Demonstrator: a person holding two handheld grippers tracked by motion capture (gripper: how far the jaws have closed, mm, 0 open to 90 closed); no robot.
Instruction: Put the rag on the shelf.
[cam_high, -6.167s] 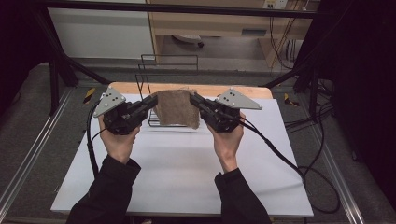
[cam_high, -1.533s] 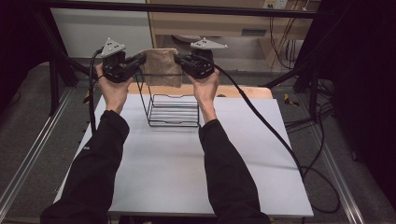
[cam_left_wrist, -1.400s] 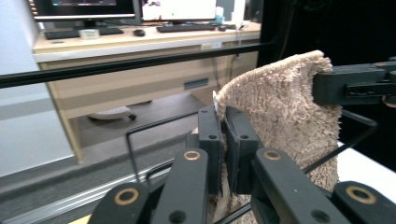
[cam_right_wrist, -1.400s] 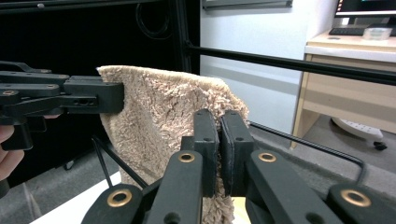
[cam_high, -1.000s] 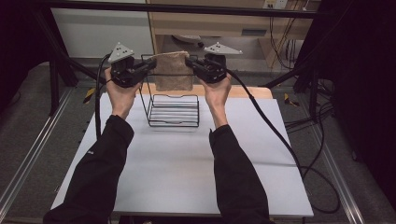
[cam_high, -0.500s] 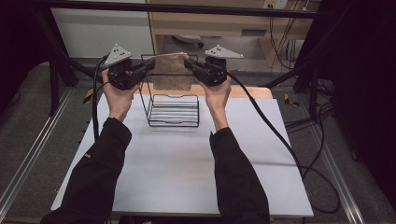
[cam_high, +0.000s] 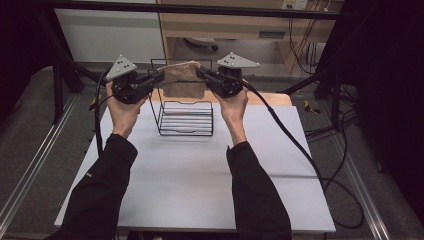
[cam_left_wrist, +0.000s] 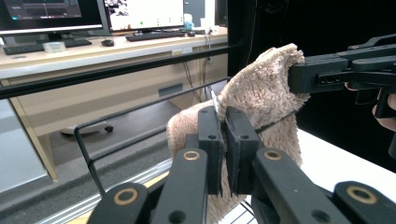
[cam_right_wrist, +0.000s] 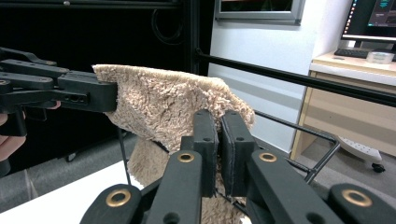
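Observation:
A tan fuzzy towel (cam_high: 182, 82) hangs stretched between my two grippers above the back of a black wire rack (cam_high: 186, 134). My left gripper (cam_high: 156, 77) is shut on the towel's left top corner and my right gripper (cam_high: 201, 73) on its right top corner. In the left gripper view the jaws (cam_left_wrist: 223, 140) pinch the towel (cam_left_wrist: 266, 98), with the other gripper (cam_left_wrist: 336, 70) clamped on the far corner. In the right gripper view the gripper (cam_right_wrist: 218, 140) nips the towel (cam_right_wrist: 168, 102) and the other gripper (cam_right_wrist: 65, 91) holds its left end. A rack wire crosses the towel's face.
The rack stands at the back of the white table (cam_high: 200, 190), with a wooden strip (cam_high: 270, 98) behind it. A black cable (cam_high: 295, 145) trails off the table's right side. A black frame bar (cam_right_wrist: 299, 79) and a desk with monitors (cam_left_wrist: 116, 44) lie beyond.
Six seconds ago both grippers held the towel low over the rack; they have since lifted it up and away to the rack's back top. Over the last second they barely moved.

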